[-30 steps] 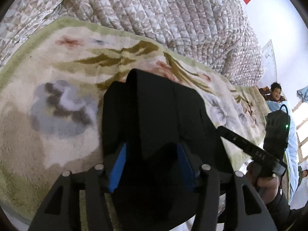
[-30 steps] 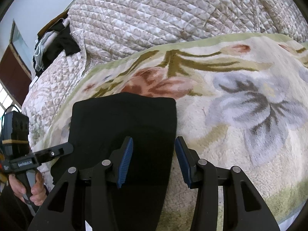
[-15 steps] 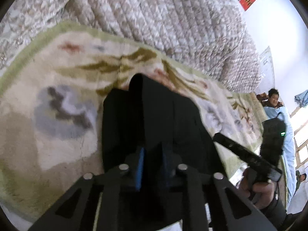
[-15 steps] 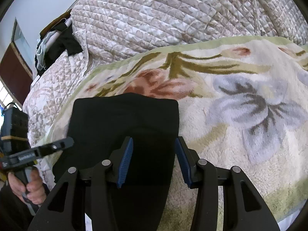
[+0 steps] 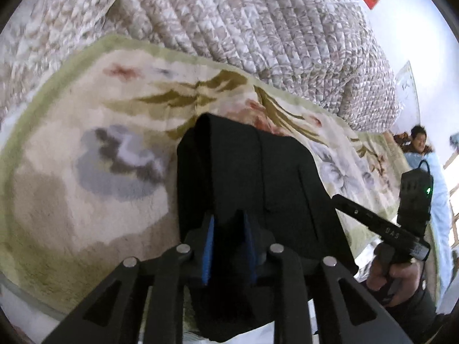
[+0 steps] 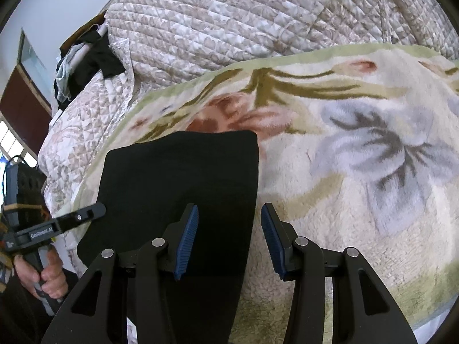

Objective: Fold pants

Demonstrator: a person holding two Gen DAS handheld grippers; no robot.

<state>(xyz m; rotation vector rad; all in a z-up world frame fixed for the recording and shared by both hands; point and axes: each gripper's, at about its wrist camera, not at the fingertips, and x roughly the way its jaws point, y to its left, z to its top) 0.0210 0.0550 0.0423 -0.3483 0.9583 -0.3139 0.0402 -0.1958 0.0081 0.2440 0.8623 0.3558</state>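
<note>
A quilted bed (image 6: 258,28) filled the far scene, with a floral blanket (image 6: 373,143) spread over its near part. On the blanket's near edge lay the black pants (image 6: 178,186), already folded into a compact rectangle, one raised fold (image 5: 226,154) left standing along the left side. The left claw (image 5: 228,246) had just been closing and easing slightly, its blue pads pinching that fold. The right claw (image 6: 229,240) hung released, straddling the pants' right edge. Judging by this, one final fold or smoothing remained.
</note>
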